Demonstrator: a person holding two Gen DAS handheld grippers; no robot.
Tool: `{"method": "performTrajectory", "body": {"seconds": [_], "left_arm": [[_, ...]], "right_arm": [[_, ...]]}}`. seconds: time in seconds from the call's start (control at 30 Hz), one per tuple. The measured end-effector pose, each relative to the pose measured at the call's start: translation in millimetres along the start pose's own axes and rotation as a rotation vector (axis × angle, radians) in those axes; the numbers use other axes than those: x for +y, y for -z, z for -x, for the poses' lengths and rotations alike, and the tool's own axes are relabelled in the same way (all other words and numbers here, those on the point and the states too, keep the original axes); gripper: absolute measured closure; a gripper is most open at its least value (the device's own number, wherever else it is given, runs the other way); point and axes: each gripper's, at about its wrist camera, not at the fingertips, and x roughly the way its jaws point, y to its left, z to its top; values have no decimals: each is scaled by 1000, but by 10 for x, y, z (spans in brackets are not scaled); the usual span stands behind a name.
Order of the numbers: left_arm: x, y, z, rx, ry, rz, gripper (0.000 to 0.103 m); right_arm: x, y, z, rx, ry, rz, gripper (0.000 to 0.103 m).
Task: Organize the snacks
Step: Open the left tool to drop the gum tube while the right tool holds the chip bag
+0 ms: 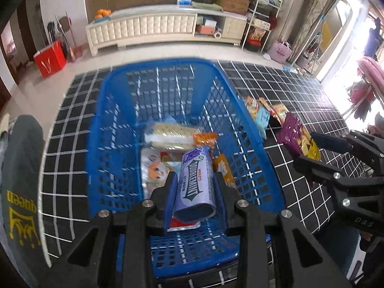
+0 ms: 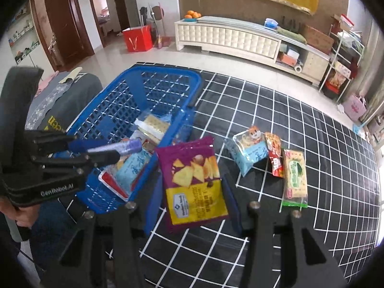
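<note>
A: Between the fingers of the left gripper, what is that?

B: A purple Doublemint gum pack, pinched along its sides by the two blue pads. It hangs over the open blue basket, tip pointing into it.

A: And under that gripper?

B: A cracker pack lies ahead of the gum on the basket floor, with an orange packet just beside it and other wrappers below, too overlapped to tell apart.

A: The right gripper?

B: Clamped on a purple-and-yellow chip bag, held above the checked black cloth just to the right of the basket rim.

A: What is left out on the cloth?

B: To the right of that gripper, a light-blue pouch, a red packet touching it, and a green-labelled cracker pack next along.
</note>
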Motion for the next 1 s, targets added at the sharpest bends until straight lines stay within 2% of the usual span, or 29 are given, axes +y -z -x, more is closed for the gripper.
{"method": "performTrajectory", "body": {"seconds": [0.33,0.4,0.5,0.67,1.0], "left_arm": [[-87,55,-223,43,-4,-16,73],[-132,64,-195,41,-9,-40,56],[-170,78,-68,14,-10,-56,50],[-57,86,183,-33,-22,-28,49],[470,161,741,-133,-88,61,49]], "right_arm": [[-39,59,57,6,5,-9,49],[-25,65,94,5,8,-8,49],[12,49,155,-3,9,-5,49],[180,-14,267,-26,7,30,49],[593,-214,133,-17,-32,106,49]]}}
